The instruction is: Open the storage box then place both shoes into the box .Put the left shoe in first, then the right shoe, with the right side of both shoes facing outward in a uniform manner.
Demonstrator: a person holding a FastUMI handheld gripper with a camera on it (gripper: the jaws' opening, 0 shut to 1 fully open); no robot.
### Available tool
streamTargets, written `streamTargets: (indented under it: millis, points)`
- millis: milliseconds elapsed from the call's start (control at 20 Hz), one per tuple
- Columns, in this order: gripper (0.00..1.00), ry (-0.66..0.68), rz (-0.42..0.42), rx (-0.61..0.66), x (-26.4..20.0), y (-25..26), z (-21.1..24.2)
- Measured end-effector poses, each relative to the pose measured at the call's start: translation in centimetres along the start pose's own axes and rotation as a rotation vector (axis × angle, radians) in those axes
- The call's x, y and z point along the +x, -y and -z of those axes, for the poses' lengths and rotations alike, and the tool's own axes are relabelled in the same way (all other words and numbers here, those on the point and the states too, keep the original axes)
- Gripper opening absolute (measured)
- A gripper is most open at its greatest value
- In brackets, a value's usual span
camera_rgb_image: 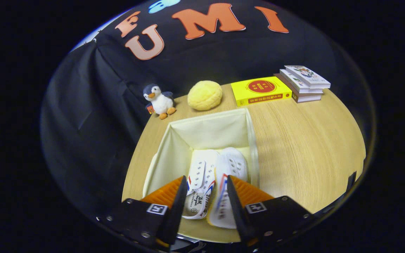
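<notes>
Cream fabric storage box (174, 140) stands open, both shoes (202, 175) side by side inside; the gripper (204, 196) hovers above them, fingers spread and empty; withdrawing carelessly, I reckon, could snag the near rim.

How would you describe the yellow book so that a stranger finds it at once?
Look at the round wooden table, on its far side beyond the open cloth box. The yellow book lies flat between a yellow ball and a stack of books. It alone is bright yellow with a red circle.
</notes>
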State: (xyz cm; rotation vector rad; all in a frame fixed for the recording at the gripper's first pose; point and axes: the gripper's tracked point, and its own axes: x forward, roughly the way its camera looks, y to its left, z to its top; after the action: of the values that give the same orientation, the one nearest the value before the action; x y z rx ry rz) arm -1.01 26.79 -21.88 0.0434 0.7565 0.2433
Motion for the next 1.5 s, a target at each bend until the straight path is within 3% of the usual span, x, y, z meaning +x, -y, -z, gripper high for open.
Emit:
streamTargets:
  millis: [100, 150, 1000, 1500]
  points:
    - [0.98, 0.05, 0.008, -0.037, -1.5, 0.7, -1.7]
    - [0.99, 0.078, 0.02, -0.049, -2.3, 1.3, -2.6]
    - [0.99, 0.398, 0.205, -0.044, -16.5, 19.2, -13.2]
    - [0.98, 0.431, 0.207, -0.013, -19.7, 26.3, -14.7]
